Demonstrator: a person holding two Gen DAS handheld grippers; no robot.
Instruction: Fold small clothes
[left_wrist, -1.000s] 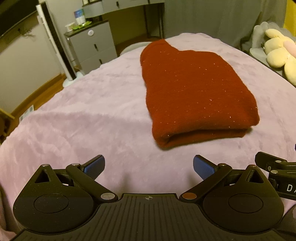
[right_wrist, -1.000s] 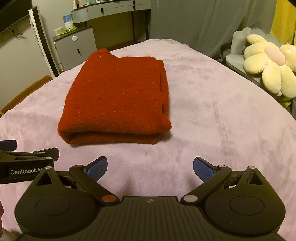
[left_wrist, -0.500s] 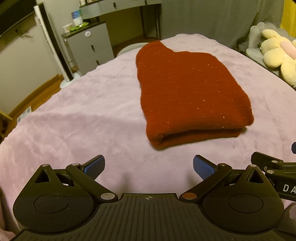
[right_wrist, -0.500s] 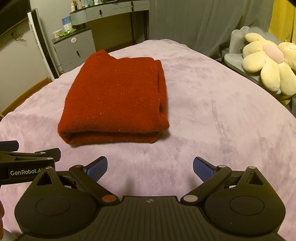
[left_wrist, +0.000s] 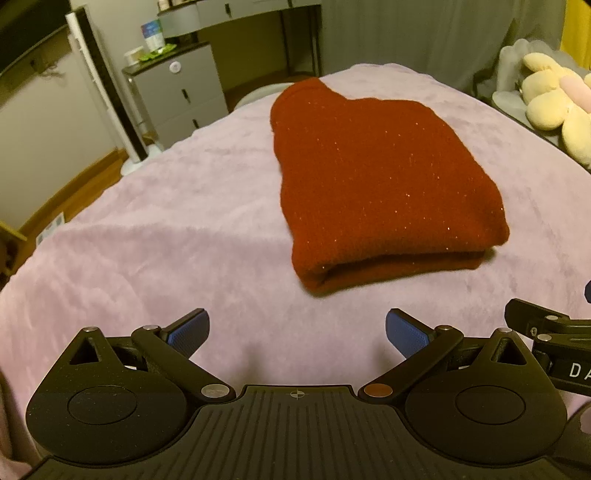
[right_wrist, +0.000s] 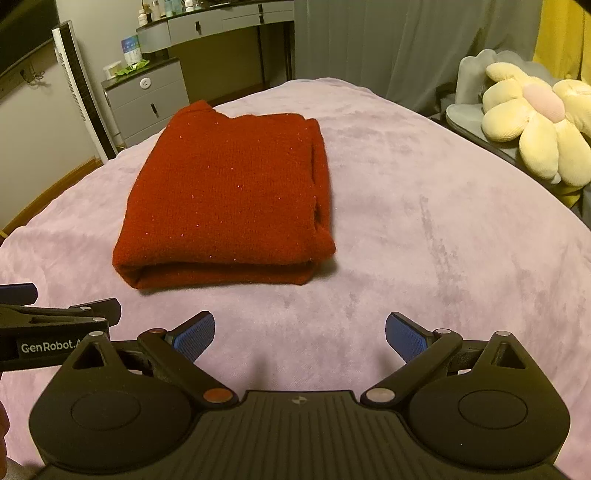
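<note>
A dark red knit garment (left_wrist: 380, 184) lies folded into a thick rectangle on the lilac bed cover (left_wrist: 166, 240); it also shows in the right wrist view (right_wrist: 229, 195). My left gripper (left_wrist: 297, 332) is open and empty, held short of the garment's near folded edge. My right gripper (right_wrist: 299, 334) is open and empty, also short of that edge, to the garment's right. Each gripper's side shows at the edge of the other's view.
A grey drawer cabinet (left_wrist: 177, 92) and a white standing unit (left_wrist: 107, 92) stand beyond the bed's far left. A yellow flower plush (right_wrist: 535, 122) sits on a grey seat at the right. The lilac bed cover (right_wrist: 443, 221) stretches right of the garment.
Both grippers have drifted slightly; the garment sits a little more to the left in the left wrist view. Both stay open and empty. The garment has not moved.
</note>
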